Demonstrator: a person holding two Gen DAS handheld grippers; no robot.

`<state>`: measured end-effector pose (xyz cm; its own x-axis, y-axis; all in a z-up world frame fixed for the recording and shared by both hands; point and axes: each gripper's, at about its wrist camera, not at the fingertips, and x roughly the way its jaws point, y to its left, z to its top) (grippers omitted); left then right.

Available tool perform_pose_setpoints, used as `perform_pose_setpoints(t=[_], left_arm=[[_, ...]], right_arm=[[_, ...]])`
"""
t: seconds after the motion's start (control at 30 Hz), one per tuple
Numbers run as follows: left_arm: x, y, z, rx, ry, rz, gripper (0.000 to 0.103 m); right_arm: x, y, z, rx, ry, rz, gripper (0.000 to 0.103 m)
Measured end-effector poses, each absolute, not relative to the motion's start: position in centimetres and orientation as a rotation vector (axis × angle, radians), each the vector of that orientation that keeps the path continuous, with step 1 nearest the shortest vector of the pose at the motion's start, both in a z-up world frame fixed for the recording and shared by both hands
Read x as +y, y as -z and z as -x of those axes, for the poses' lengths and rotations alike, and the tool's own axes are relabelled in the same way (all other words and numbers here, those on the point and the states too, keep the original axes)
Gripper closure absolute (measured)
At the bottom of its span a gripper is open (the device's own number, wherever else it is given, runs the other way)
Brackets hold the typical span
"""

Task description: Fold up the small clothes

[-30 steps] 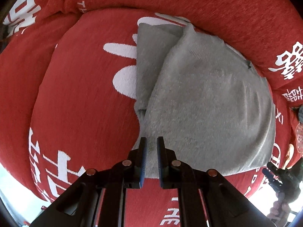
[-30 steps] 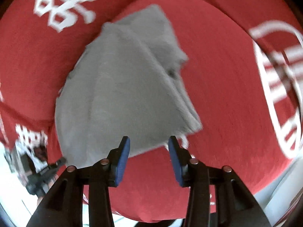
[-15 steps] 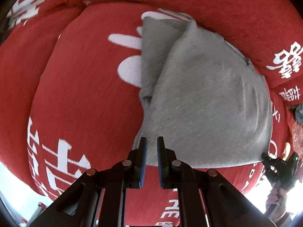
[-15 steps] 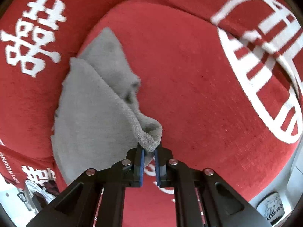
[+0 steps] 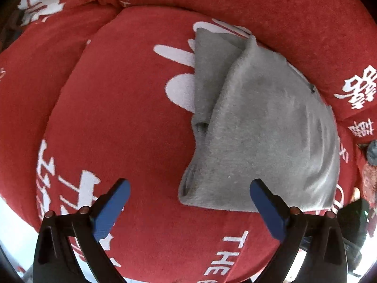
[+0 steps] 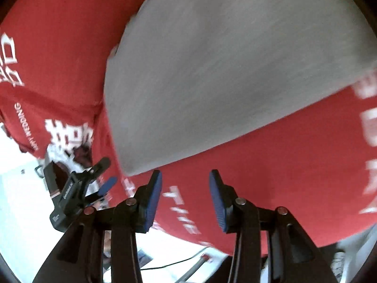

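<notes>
Grey cloth, folded into a thick wedge, is the piece being worked, and both claws stand off it. Seen by the left wrist camera, the left claw is released and its jaws are opening, the blue pads spread far toward the lower corners of the frame; the near hem of the cloth lies between the two pads but neither pad presses on it, and the right-hand pad overlaps the cloth's lower edge in the picture. Beyond that claw the cloth runs up through the middle and right of the frame, with a narrower layer showing along its left side and a small fold opening at the lower left corner of the pile. It lies on a red cushion with white printed characters, and more red cushions with white print ring the top and right edges. In the right wrist view, which is blurred, the right claw is partly apart and its jaws are opening, with only red fabric showing between the pads and nothing held. Just above that claw the cloth fills the upper middle and right of the frame, its lower corner ending close above the left-hand pad. At the lower left of this view the other claw appears as a black body with one blue pad, against a bright white area.
</notes>
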<state>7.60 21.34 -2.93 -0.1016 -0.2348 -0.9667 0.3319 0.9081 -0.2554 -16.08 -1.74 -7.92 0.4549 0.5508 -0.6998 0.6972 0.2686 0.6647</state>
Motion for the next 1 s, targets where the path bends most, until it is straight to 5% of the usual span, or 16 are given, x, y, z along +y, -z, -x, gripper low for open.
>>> perform_pose_setpoints(t=[0.1, 0.2, 0.33, 0.37, 0.4, 1.0], left_arm=[[21.1, 3.9, -7.5, 1.646, 0.537, -0.034, 0.006], [20.8, 5.9, -7.4, 1.722, 0.574, -0.002, 0.035], [20.9, 5.9, -7.4, 1.684, 0.582, -0.019, 0.086], [21.1, 5.6, -7.4, 1.681, 0.593, -0.001, 0.086], [21.2, 5.2, -7.4, 1.668, 0.597, 0.008, 0.086], [23.0, 1.8, -6.0, 1.526, 0.527, -0.165, 0.086]], right_arm=[[-0.6, 9.0, 14.7, 1.200, 0.131, -1.425, 0.058], [-0.8, 9.9, 14.3, 1.187, 0.171, -1.451, 0.058], [-1.7, 10.7, 14.8, 1.106, 0.237, -1.546, 0.060], [-2.0, 10.7, 14.4, 1.106, 0.245, -1.546, 0.068], [-2.1, 10.6, 13.9, 1.127, 0.258, -1.518, 0.096], [-0.7, 8.0, 13.1, 1.333, 0.150, -1.256, 0.096]])
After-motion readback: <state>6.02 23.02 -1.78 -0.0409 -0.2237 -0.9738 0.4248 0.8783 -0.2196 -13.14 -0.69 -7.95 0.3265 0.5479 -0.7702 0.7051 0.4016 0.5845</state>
